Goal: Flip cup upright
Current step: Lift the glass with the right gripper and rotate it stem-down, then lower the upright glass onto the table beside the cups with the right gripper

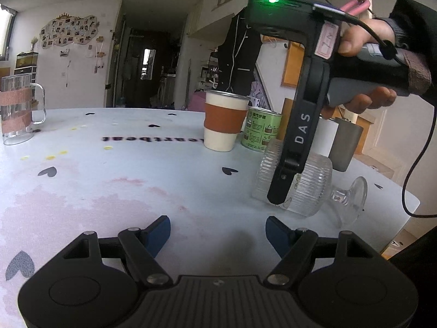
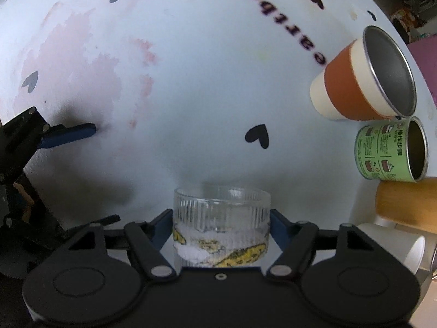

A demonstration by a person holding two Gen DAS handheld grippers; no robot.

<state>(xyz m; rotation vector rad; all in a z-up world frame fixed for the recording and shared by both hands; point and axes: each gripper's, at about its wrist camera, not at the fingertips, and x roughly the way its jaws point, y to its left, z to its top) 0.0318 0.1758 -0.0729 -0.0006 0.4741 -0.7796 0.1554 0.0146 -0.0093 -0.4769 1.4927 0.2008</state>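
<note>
Cup: my ribbed glass goblet (image 1: 314, 186) lies on its side at the right of the table (image 1: 136, 180), foot pointing right, mouth left.
Right claw: my right gripper (image 2: 221, 225) comes down from above; its blue fingers (image 2: 161, 227) flank the bowl, seemingly pressing the glass.
Left claw: my left gripper (image 1: 218, 235) spread wide, empty, nearby to the left.
Key relation: long axis flat, across my right fingers; I judge lifting must swing the foot down.
</note>
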